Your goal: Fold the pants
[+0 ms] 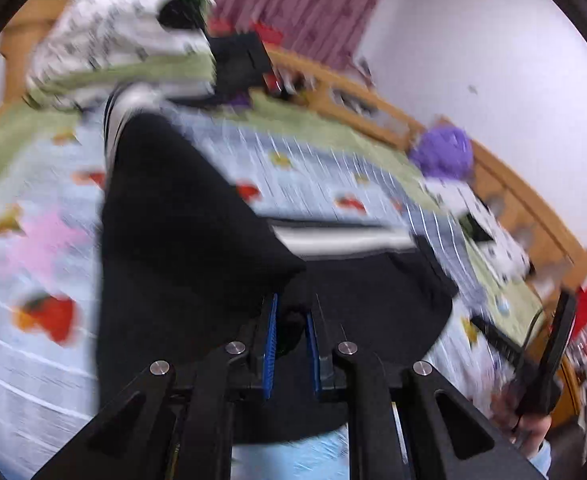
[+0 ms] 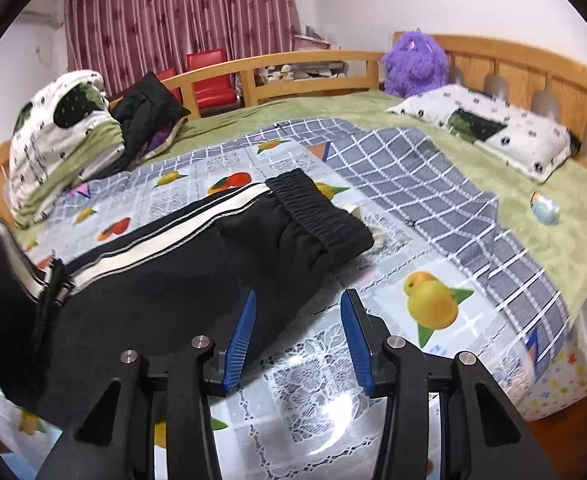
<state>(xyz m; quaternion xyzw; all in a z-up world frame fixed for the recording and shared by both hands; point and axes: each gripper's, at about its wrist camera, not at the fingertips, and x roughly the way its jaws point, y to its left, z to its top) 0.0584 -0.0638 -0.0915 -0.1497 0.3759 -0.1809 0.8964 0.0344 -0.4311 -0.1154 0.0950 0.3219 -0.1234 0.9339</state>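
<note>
Left gripper (image 1: pixel 291 320) jaws clamp the pants (image 1: pixel 181 216) thinly — the leg may slip free mid-fold; right gripper (image 2: pixel 298 308) jaws stand apart, empty.

A fruit-print cloth (image 2: pixel 425 304) covers the near part of the bed, with a lace-patterned patch at 6 o'clock. A grey checked blanket (image 2: pixel 425 184) lies over it towards 2 o'clock, on a green sheet (image 2: pixel 533 248). At 1 o'clock a purple plush toy (image 2: pixel 415 64) sits against the wooden headboard (image 2: pixel 533 76), just beside a white pillow (image 2: pixel 489 128). A small pale-blue toy (image 2: pixel 545 206) rests on the sheet at 3 o'clock. At 10 o'clock a folded quilt (image 2: pixel 57 136) is stacked by a black jacket (image 2: pixel 145 112). Beyond the bed rail (image 2: pixel 293 60) at 12 o'clock stand red chairs (image 2: pixel 209 76) and a maroon curtain (image 2: pixel 181 12). The left view is blurred.
</note>
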